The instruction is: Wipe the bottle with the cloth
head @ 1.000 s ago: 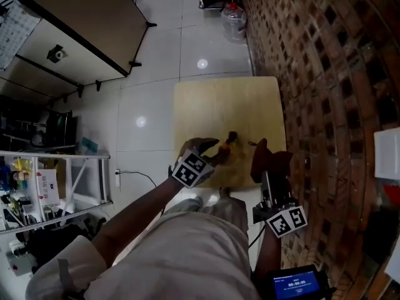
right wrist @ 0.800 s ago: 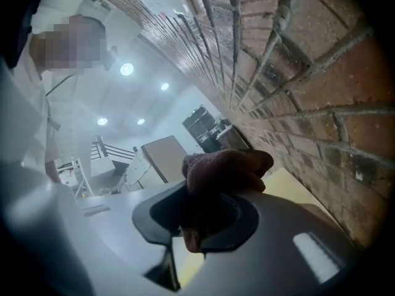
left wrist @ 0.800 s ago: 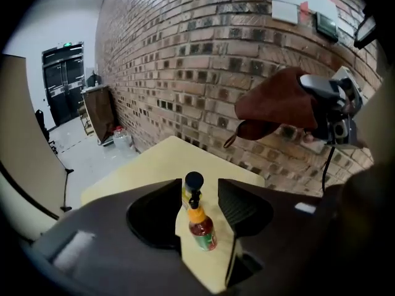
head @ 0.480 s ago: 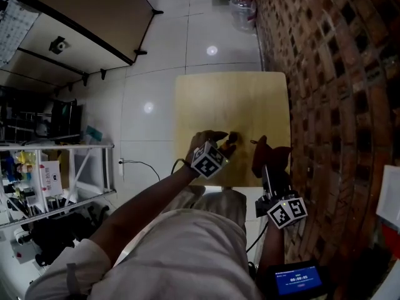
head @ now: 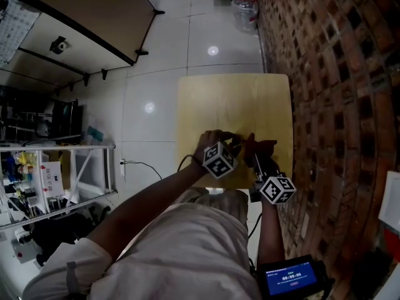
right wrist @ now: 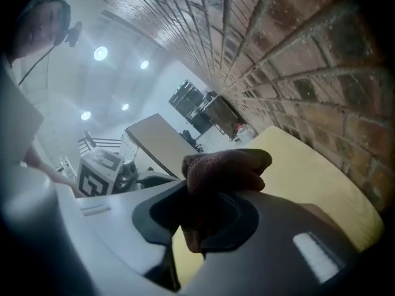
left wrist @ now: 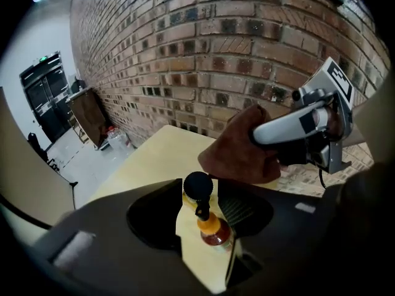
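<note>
A small bottle (left wrist: 214,230) with a black cap, orange neck and red-brown contents stands on the wooden table (head: 231,99) between the jaws of my left gripper (left wrist: 203,203). Those jaws have just been closing. The bottle lies against the right pad, and bare table shows on its left. My right gripper (left wrist: 259,134) is shut on a bunched brown cloth (left wrist: 237,156), held just beyond the bottle's cap. In the head view the left gripper (head: 232,144) and the cloth (head: 259,147) meet near the table's front edge. In the right gripper view the cloth (right wrist: 225,168) fills the right gripper (right wrist: 203,209).
A brick wall (head: 337,74) runs along the table's right side. On the tiled floor beyond the table stands a water jug (head: 245,8). A larger table (head: 81,17) is at the far left, with a cluttered shelf (head: 50,180) below it. A lit screen (head: 289,279) hangs by my right arm.
The right gripper has come down and left with the cloth, closing on the bottle. The left gripper has lowered and shifted right over the table.
</note>
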Demonstrator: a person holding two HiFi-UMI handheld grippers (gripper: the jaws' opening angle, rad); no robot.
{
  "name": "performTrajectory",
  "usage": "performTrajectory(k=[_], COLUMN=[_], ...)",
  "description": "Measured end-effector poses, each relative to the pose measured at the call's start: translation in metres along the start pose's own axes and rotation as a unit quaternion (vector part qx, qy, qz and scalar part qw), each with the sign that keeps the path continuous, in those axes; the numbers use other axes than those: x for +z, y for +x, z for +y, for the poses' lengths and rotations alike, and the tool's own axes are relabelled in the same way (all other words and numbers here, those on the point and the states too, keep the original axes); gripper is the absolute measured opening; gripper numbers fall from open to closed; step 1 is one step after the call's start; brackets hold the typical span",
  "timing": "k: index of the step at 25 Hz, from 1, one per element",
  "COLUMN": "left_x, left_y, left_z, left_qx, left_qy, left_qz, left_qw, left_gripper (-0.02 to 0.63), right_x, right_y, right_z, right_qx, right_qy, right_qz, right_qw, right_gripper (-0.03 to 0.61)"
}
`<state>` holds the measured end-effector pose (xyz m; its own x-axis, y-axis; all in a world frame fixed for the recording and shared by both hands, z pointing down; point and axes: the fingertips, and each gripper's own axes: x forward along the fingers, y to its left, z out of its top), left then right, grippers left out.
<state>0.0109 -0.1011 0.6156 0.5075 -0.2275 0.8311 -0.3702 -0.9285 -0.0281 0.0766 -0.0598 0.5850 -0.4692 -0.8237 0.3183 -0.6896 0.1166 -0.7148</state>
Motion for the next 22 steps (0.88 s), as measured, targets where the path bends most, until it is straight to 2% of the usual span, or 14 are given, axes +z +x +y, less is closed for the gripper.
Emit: performTrajectory(k=[2, 6, 11, 16, 22], left_x=[0.003, -0.001, 0.002, 0.0, 0.003], left_y=[0.004, 0.005, 0.006, 0.008, 0.009], left_z=[0.003, -0.001, 0.002, 0.002, 0.007], left_qx=[0.011, 0.027, 0.052, 0.043, 0.02], left_qy=[0.018, 0.057, 0.09, 0.077, 0.064], left_qz=[-0.001, 0.002, -0.01, -0.004, -0.009], left_qw=[0.9998, 0.998, 0.9946, 0.9961, 0.9977], left_gripper=[0.185, 0.172, 0.168, 0.169, 0.164], right_x=[-0.002, -0.017, -0.007, -0.011, -0.007], right_y=[0.012, 0.029, 0.043, 0.05, 0.059], right_z=[-0.006, -0.023, -0.023, -0.024, -0.009], right_qx=[0.012, 0.009, 0.028, 0.038, 0.082], right_qy=[0.013, 0.04, 0.03, 0.02, 0.024], right_qz=[-0.003, 0.006, 0.003, 0.02, 0.03], right_qw=[1.0, 0.999, 0.999, 0.999, 0.996], right_gripper=[0.066, 0.066, 0.066, 0.066, 0.066])
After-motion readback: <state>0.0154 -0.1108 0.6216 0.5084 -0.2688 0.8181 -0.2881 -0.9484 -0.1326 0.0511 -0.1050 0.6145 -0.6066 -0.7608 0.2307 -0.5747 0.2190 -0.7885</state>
